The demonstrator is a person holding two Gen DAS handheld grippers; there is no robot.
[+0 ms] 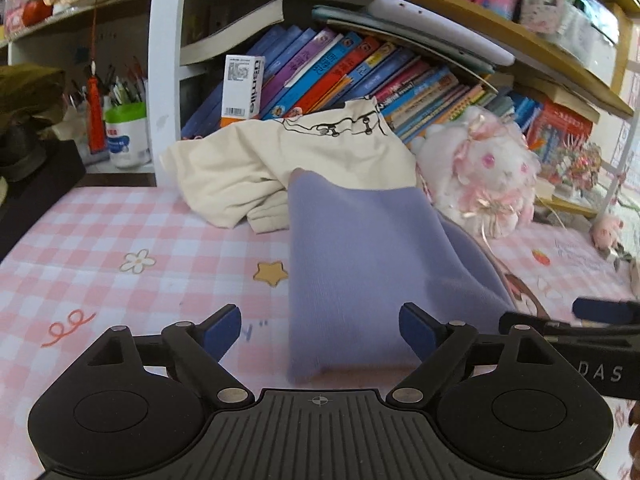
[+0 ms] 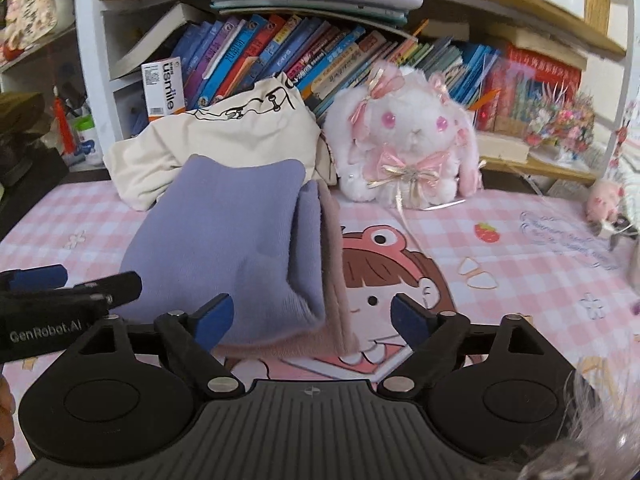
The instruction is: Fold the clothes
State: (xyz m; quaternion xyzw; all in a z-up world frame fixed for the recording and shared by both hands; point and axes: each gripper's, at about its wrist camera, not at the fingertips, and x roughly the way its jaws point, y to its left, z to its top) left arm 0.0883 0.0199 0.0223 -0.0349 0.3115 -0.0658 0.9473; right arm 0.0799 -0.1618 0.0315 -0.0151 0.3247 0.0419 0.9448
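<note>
A pink-and-white checked cloth with printed stars, flowers and a cartoon girl in a frog hat covers the work surface. Behind it stands a white-framed bookshelf with wooden boards, packed with leaning books.

The folded lilac garment lies on the checked cloth in front of the bookshelf, a long soft rectangle with its two far corners rounded. Along its right side and near end a pinkish, fuzzy layer shows beneath the lilac one, so the fold looks stacked in several thicknesses. The fabric is smooth, and its near end is blurred in the left wrist view.

Just behind the lilac garment, touching its far end, a crumpled cream garment with a black line drawing leans against the books. A white box printed "usmile" stands upright behind that heap. A white plush rabbit with pink bows sits to the right of the cream heap, against the bookshelf. A green-and-white pen pot and a red tassel are left of the shelf's upright.

The left gripper hovers at the near end of the lilac garment with its blue pads spread wide, pinching nothing. The right gripper is likewise spread, at the near right corner, holding nothing.
</note>
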